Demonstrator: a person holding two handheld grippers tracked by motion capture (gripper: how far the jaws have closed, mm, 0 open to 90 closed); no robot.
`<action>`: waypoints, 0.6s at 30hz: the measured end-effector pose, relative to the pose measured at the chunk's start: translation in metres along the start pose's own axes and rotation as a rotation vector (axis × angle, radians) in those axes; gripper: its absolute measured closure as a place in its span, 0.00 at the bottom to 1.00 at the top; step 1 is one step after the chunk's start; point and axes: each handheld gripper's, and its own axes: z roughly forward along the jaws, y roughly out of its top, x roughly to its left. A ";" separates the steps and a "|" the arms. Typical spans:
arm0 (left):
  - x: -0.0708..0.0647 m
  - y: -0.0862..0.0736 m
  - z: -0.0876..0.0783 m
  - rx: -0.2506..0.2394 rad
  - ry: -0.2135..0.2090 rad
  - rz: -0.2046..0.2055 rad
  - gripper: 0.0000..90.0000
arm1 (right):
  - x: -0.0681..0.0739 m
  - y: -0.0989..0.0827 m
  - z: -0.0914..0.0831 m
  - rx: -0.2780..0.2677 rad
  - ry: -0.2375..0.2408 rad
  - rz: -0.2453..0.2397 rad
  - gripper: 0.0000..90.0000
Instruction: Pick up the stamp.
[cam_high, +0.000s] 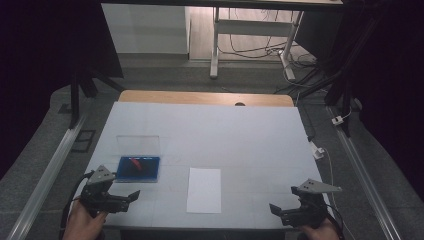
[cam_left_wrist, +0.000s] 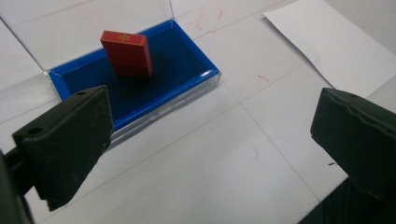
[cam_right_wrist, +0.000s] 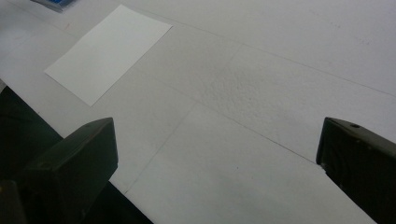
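While both grippers hang low at the near edge of the table, nothing is held yet, so I judge the work to be at its very start: an approach to the small red block that lies in the blue tray. That tray is an open case with a clear lid folded back on its far side, and it rests on the left part of the white table cover, just beyond the left gripper. In the left gripper view the jaws stand wide apart with only bare table between them, and the block lies tilted on the tray's dark floor, near its far wall, apart from either jaw. The right gripper sits at the near right, well apart from the tray; in the right gripper view its jaws are likewise spread and grasp nothing. A white sheet of paper lies between the two grippers, near the front edge and just right of the tray.

Since the left gripper is nearest the block, the next move probably calls for it to travel forward over the tray's near rim, come down with the jaws either side of the block's narrow faces, and close. The tray wall leaves little room, so the descent needs care not to nudge the tray.
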 end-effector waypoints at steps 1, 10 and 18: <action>0.001 0.002 0.002 0.003 0.004 0.004 0.00 | 0.000 0.000 0.000 -0.001 0.001 0.000 0.00; 0.015 0.020 0.023 0.034 0.072 0.029 0.00 | 0.001 0.000 0.001 0.010 -0.004 -0.012 0.00; 0.029 0.031 0.038 0.039 0.054 0.023 0.00 | 0.002 0.000 0.001 0.013 -0.001 -0.016 0.00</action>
